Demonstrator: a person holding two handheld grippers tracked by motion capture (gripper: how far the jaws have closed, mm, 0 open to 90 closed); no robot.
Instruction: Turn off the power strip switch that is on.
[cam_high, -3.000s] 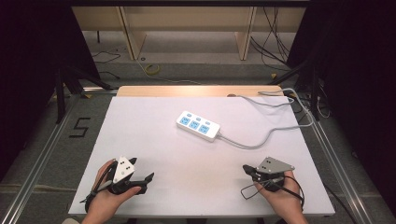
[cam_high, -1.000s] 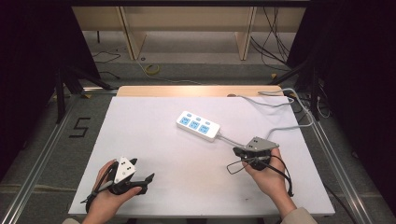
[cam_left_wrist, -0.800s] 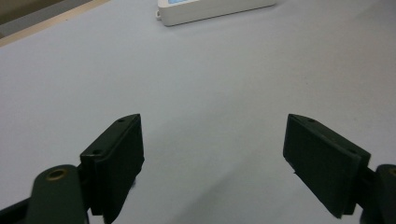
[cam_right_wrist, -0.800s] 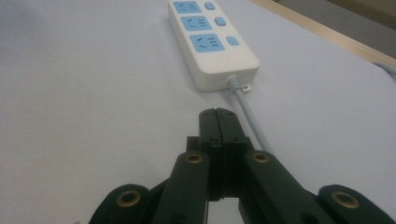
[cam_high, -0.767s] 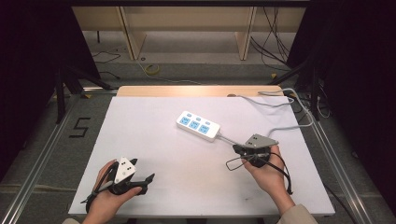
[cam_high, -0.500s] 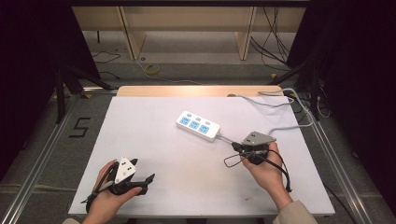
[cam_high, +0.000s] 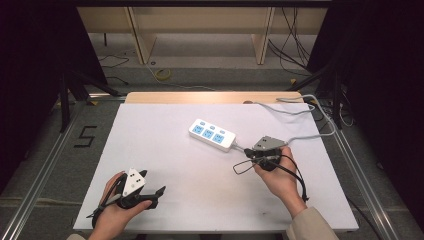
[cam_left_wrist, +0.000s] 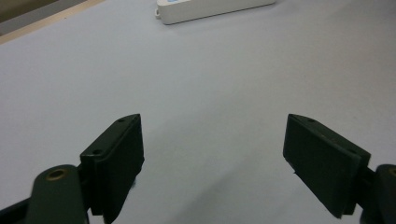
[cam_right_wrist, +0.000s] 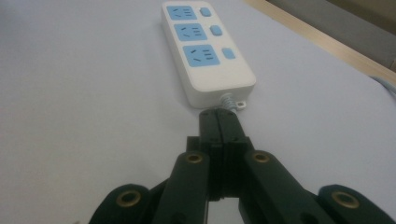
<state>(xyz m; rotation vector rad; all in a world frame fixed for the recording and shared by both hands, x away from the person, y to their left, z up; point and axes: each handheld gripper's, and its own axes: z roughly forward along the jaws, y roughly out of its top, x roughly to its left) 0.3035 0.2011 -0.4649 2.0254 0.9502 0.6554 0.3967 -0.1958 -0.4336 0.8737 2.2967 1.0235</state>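
A white power strip (cam_high: 212, 135) with three blue sockets lies near the middle of the white table (cam_high: 165, 125), and its grey cable (cam_high: 302, 135) runs off to the right. My right gripper (cam_high: 248, 152) is shut. In the right gripper view its closed tips (cam_right_wrist: 218, 116) sit just short of the strip's (cam_right_wrist: 205, 51) cable end and hide the start of the cable. Nothing shows between the jaws. My left gripper (cam_high: 159, 196) rests at the table's front left. It stands open (cam_left_wrist: 212, 140) over bare table, with the strip's end (cam_left_wrist: 210, 8) far ahead.
The cable loops over the table's far right corner (cam_high: 310, 102) and drops off the edge. A wooden strip (cam_high: 210, 97) borders the table's far side. Dark curtains and metal rails flank the table. Open shelving stands behind it.
My right hand has moved up the table and slightly left, bringing its shut jaws close to the strip's cable end. The left hand has stayed put.
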